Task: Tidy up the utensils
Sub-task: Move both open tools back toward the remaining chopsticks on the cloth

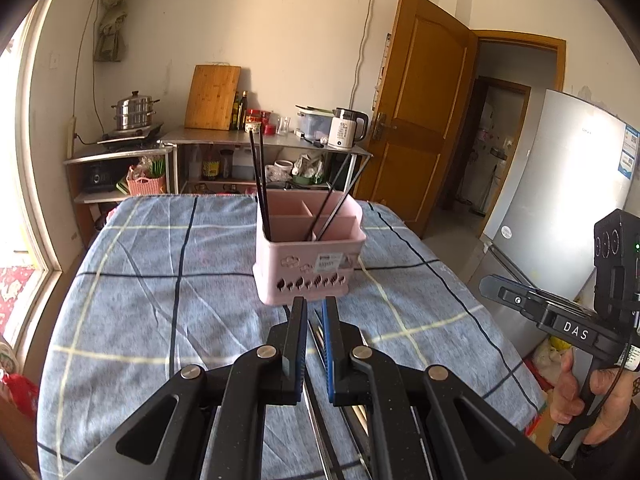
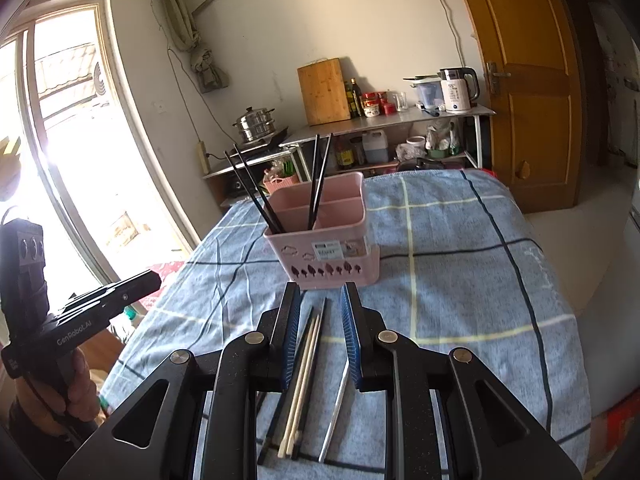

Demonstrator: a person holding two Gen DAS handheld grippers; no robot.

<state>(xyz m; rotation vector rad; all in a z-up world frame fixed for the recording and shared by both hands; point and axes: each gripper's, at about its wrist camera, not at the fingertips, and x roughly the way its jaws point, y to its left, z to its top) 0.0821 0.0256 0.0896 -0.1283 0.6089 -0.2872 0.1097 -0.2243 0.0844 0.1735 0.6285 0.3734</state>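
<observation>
A pink utensil holder (image 1: pixel 310 258) (image 2: pixel 326 246) stands on the blue checked cloth, with several black chopsticks (image 1: pixel 261 184) (image 2: pixel 252 190) leaning in its compartments. Loose black and pale wooden chopsticks (image 2: pixel 306 364) and a metal one (image 2: pixel 335 408) lie on the cloth in front of it. My right gripper (image 2: pixel 320 296) is open above these, empty. My left gripper (image 1: pixel 315 308) is slightly open over loose chopsticks (image 1: pixel 320 400), holding nothing. Each gripper shows at the edge of the other's view: the right one (image 1: pixel 560 316) and the left one (image 2: pixel 100 300).
The table cloth (image 1: pixel 160 300) ends near a window at left. Behind stands a metal shelf (image 1: pixel 260 140) with a cutting board (image 1: pixel 212 98), bottles, a kettle (image 1: pixel 346 128) and a steamer pot (image 1: pixel 134 110). A wooden door (image 1: pixel 420 120) and fridge (image 1: pixel 560 200) are right.
</observation>
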